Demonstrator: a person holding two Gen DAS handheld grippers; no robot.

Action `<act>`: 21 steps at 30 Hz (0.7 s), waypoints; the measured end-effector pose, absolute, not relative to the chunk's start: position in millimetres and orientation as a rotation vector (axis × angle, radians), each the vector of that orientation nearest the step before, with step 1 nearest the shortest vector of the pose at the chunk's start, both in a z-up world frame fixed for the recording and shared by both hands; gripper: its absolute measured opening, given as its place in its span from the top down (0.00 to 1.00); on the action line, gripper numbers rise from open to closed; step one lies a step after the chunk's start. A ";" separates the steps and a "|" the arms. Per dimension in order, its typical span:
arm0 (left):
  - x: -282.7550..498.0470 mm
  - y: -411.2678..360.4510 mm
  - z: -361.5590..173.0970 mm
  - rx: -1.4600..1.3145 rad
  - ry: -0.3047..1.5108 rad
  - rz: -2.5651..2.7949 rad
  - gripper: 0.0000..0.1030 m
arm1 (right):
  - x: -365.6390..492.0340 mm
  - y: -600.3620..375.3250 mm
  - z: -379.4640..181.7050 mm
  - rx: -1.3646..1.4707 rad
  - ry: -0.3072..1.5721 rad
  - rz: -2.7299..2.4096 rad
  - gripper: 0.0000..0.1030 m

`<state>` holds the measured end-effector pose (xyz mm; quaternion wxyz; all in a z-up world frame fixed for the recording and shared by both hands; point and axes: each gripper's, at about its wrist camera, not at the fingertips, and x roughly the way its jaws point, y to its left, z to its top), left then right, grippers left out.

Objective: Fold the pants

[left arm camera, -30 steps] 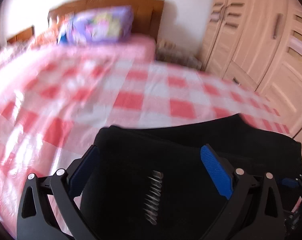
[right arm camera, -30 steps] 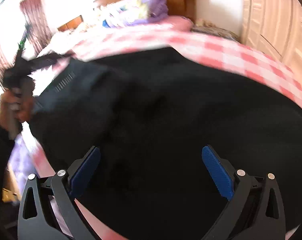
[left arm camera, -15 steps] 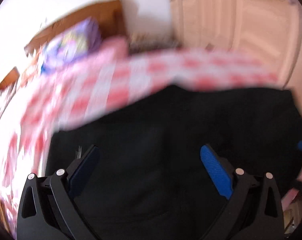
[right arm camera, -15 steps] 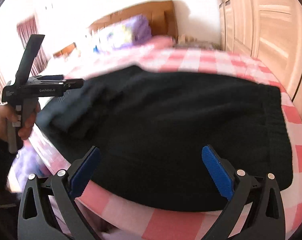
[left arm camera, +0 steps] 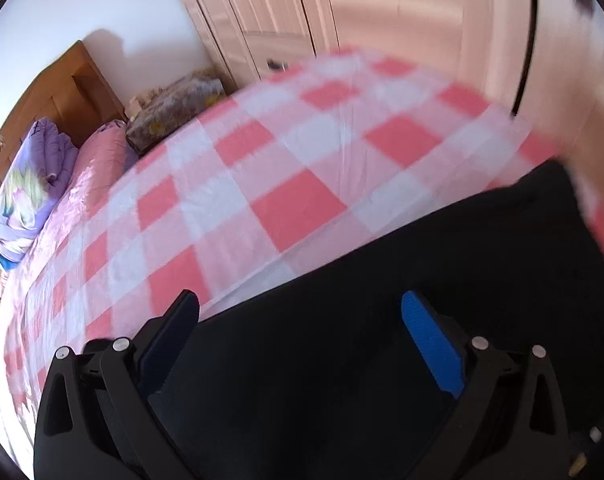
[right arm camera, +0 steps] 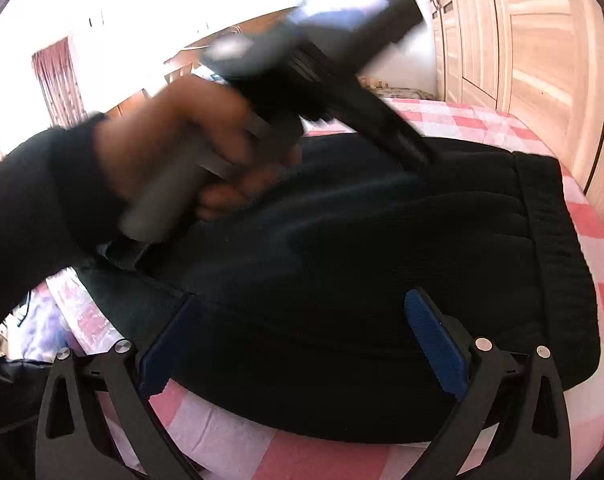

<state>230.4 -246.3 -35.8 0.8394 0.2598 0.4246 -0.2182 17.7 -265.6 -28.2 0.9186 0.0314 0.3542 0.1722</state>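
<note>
The black pants (right arm camera: pixel 382 264) lie folded in a thick bundle on the pink checked bedsheet (right arm camera: pixel 590 220), waistband at the right end. They also fill the lower part of the left wrist view (left arm camera: pixel 382 340). My left gripper (left arm camera: pixel 298 340) is open and empty, low over the pants near their far edge. In the right wrist view the left gripper (right arm camera: pixel 414 156) shows blurred, held in a hand over the bundle's upper left. My right gripper (right arm camera: pixel 302 344) is open and empty, just above the near edge of the pants.
The checked sheet (left arm camera: pixel 282 184) stretches away beyond the pants. A purple quilt (left arm camera: pixel 26 196) and wooden headboard (left arm camera: pixel 66 92) are at the bed's far end. Wooden wardrobe doors (right arm camera: pixel 534 48) stand close along the right side. The bed's front edge is just below the pants.
The left gripper has swung right, from the pants' left end to above their middle, close in front of the right camera. The right gripper has lowered towards the near edge.
</note>
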 end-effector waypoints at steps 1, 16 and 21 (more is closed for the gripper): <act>232.8 -247.7 -39.0 0.543 0.873 -0.459 0.01 | 18.3 -266.5 -28.0 0.067 0.730 0.359 0.04; 170.7 -152.0 55.7 0.363 0.531 -0.338 0.01 | 15.9 -276.6 -26.7 0.118 0.718 0.373 0.04; 155.9 -23.0 59.3 0.276 0.563 -0.184 0.01 | 19.3 -275.5 -23.5 0.151 0.728 0.324 0.04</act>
